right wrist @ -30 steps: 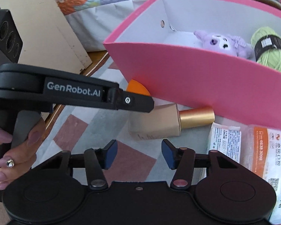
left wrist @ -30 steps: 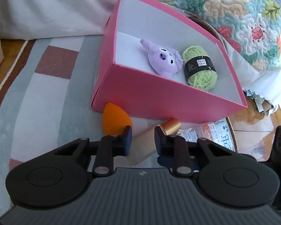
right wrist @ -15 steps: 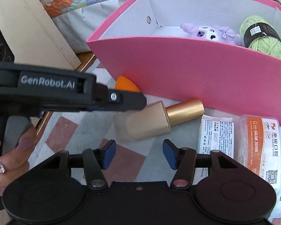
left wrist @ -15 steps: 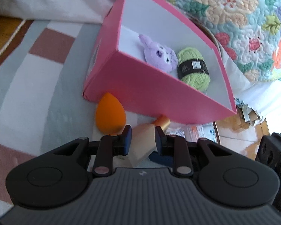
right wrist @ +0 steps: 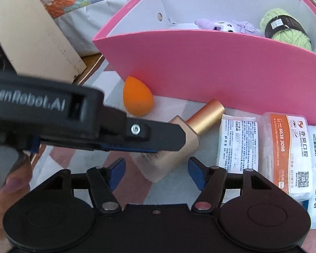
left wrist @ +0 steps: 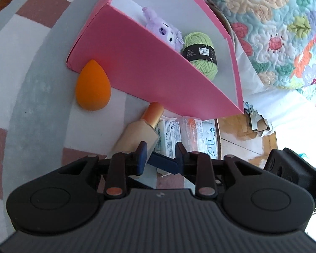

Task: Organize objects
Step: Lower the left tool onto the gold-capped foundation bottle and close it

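On the rug, from the left, the orange sponge [left wrist: 92, 85] lies just beside the pink box [left wrist: 149, 67], where a purple toy [left wrist: 167, 31] and green yarn [left wrist: 201, 54] already sit. Next, the left claw [left wrist: 161, 155] holds the beige bottle [left wrist: 137, 138] by its body, gold cap pointing to the box. The right claw [right wrist: 155, 172] is below the bottle, its jaws opening, nothing pressed between them. I think the bottle goes into the box next: lift it clear over the wall before release. To the right, white packets [right wrist: 263, 145] wait.
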Available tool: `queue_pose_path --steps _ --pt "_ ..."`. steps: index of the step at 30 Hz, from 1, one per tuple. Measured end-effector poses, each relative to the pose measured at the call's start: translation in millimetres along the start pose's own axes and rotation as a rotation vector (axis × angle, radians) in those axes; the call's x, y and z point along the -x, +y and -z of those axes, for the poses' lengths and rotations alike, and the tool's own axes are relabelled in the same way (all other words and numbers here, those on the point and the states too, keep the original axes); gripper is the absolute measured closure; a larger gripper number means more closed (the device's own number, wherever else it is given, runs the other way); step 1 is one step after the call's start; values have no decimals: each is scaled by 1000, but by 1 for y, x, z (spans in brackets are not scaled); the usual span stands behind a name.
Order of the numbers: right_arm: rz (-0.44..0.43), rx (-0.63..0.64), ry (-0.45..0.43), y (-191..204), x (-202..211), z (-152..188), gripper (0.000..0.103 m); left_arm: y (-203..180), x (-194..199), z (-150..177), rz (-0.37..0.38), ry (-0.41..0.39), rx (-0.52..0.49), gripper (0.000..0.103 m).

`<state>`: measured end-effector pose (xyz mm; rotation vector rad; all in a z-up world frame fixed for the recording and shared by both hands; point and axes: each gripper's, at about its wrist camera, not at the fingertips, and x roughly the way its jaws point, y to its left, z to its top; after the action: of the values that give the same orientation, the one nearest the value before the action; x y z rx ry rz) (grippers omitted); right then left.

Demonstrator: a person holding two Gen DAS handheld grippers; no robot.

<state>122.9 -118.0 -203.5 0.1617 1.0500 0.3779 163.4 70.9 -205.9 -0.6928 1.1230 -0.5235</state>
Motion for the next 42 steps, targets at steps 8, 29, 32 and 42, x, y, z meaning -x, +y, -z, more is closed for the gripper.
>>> queue_pose_path --steps 8,29,32,42 --pt "-48 -14 -28 -2 7 3 30 1 5 -6 -164 -109 -25 75" --pt "87 134 -17 6 -1 7 49 17 -5 23 -101 -37 170 70" --pt "148 176 -14 11 -2 6 59 19 -1 28 -42 -42 234 70" --pt "146 197 -2 3 3 7 61 6 -8 38 -152 -32 197 66"
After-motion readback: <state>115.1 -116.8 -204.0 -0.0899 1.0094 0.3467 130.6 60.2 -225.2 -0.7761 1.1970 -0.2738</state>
